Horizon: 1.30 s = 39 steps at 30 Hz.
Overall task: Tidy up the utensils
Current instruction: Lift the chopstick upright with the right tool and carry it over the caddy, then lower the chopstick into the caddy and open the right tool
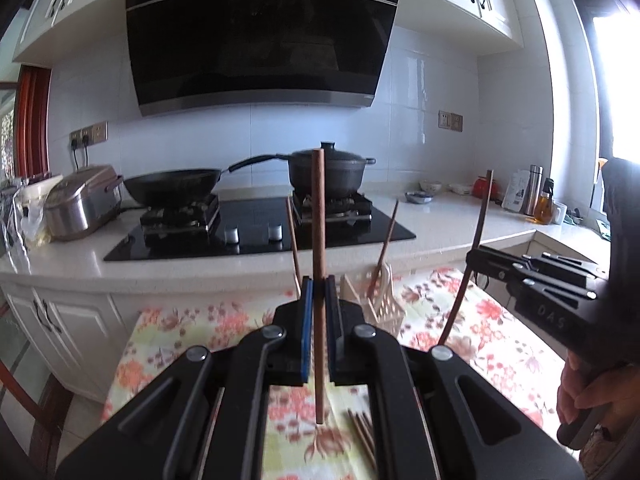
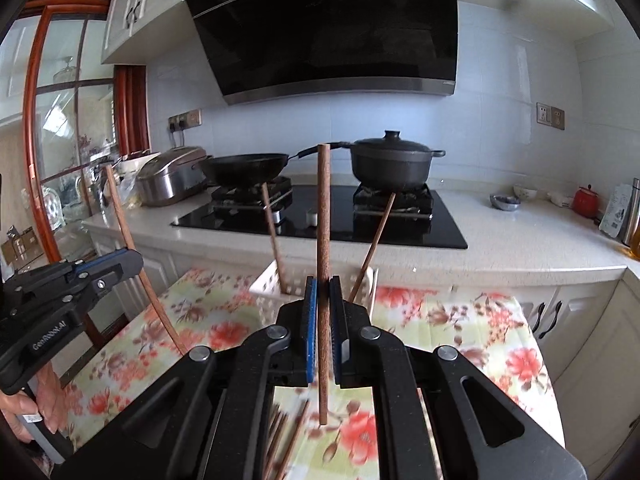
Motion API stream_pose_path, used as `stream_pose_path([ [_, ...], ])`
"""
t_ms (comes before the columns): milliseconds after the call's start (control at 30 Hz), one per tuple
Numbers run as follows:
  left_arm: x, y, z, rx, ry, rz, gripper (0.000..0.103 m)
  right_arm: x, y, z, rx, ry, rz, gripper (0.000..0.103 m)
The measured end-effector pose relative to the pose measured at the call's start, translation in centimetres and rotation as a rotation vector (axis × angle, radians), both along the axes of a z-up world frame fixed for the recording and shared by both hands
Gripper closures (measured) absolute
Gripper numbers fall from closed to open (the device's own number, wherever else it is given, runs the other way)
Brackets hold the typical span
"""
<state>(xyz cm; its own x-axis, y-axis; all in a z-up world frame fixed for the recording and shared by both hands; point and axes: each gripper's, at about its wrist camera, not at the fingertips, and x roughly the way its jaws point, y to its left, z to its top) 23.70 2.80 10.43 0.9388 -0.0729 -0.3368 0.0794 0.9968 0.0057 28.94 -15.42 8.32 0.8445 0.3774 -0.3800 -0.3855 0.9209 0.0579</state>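
I have one brown chopstick (image 1: 319, 240) pinched tight in my left tongs (image 1: 319, 300), and it stands straight up with its bottom end hanging above the flowery cloth (image 1: 480, 320). My right tongs (image 2: 323, 304) are squeezed shut on another chopstick (image 2: 323, 220), and that one stands straight up too. From the left camera I can see my right tongs off to the side with their stick (image 1: 470, 256) poking up and down through them. Just past my tongs sits a white basket (image 2: 268, 280) on the cloth, and two more sticks (image 2: 273, 232) lean in it, one in each end. A little pile of loose chopsticks (image 2: 280, 432) lies flat on the cloth under my tongs. Behind the cloth is a pale counter (image 2: 520, 248) with a black stove (image 2: 320, 228). A black pan (image 2: 244, 168) and a black pot with a lid (image 2: 390, 162) sit on the stove, and a silver cooker (image 2: 172, 178) is beside them
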Motion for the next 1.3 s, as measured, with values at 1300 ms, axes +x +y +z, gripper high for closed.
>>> stream_pose_path([
  [1300, 20.4, 3.0, -3.5, -0.067, 0.238, 0.014, 0.096, 19.9, 3.9, -6.0, -0.009, 0.332, -0.019, 0.072],
])
